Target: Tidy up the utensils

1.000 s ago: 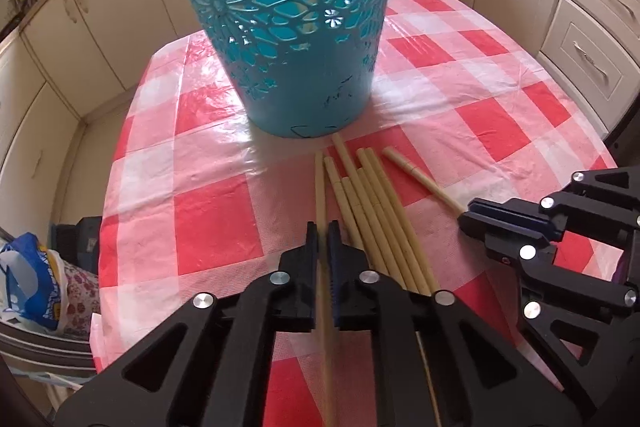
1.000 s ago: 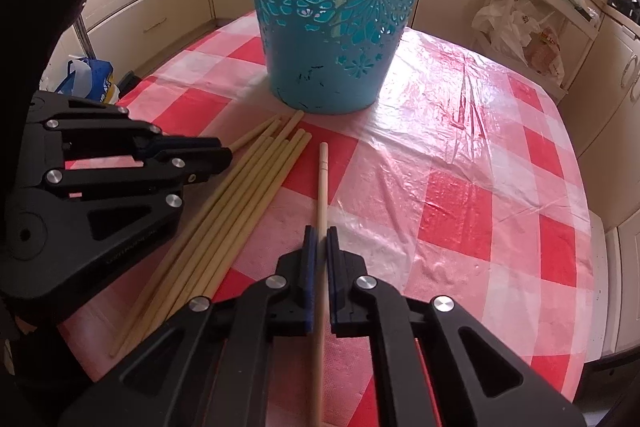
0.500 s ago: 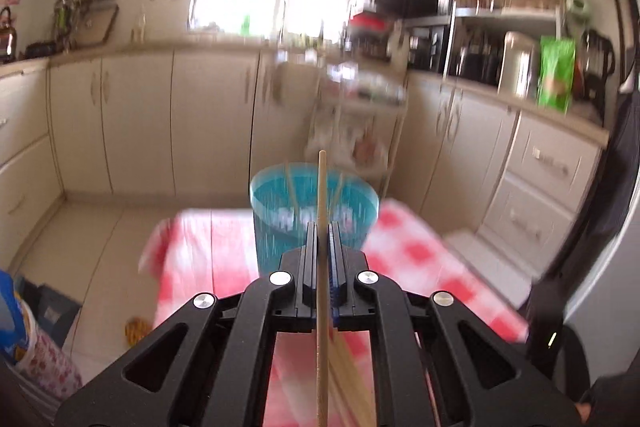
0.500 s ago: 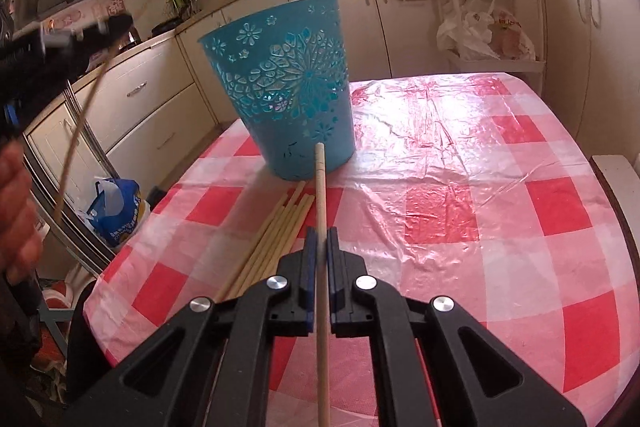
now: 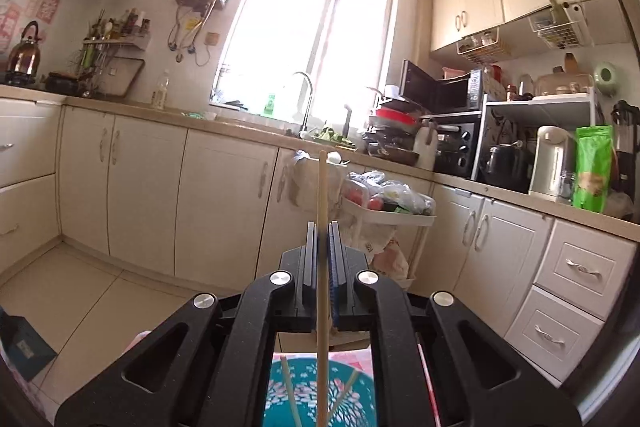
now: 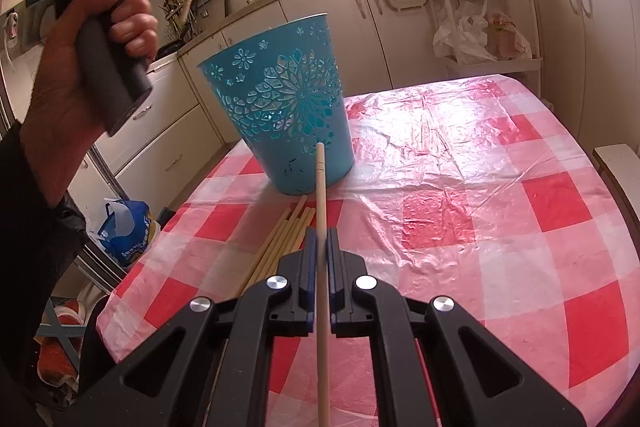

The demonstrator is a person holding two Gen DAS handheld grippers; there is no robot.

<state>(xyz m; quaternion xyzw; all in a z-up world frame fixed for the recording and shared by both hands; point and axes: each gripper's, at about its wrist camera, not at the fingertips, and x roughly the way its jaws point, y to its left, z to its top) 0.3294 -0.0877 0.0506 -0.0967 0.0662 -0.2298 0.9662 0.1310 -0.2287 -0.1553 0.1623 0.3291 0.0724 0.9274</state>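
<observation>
**Over the basket: both tools pinching chopsticks**

On the bench [image 6: 460, 155], under its red-checked plastic cloth, a blue cut-out basket [image 6: 280, 115] is standing upright, with a bundle of loose chopsticks [image 6: 280, 239] lying just in front of it. Right tool [image 6: 319, 243] is clamping one chopstick [image 6: 321, 187], angled down toward the basket. Left tool [image 5: 321, 239], gripped by a hand [image 6: 80, 67], is sitting high above the basket [image 5: 320, 391], pinching a second chopstick [image 5: 322, 195]. Two sticks are showing inside the basket.
</observation>
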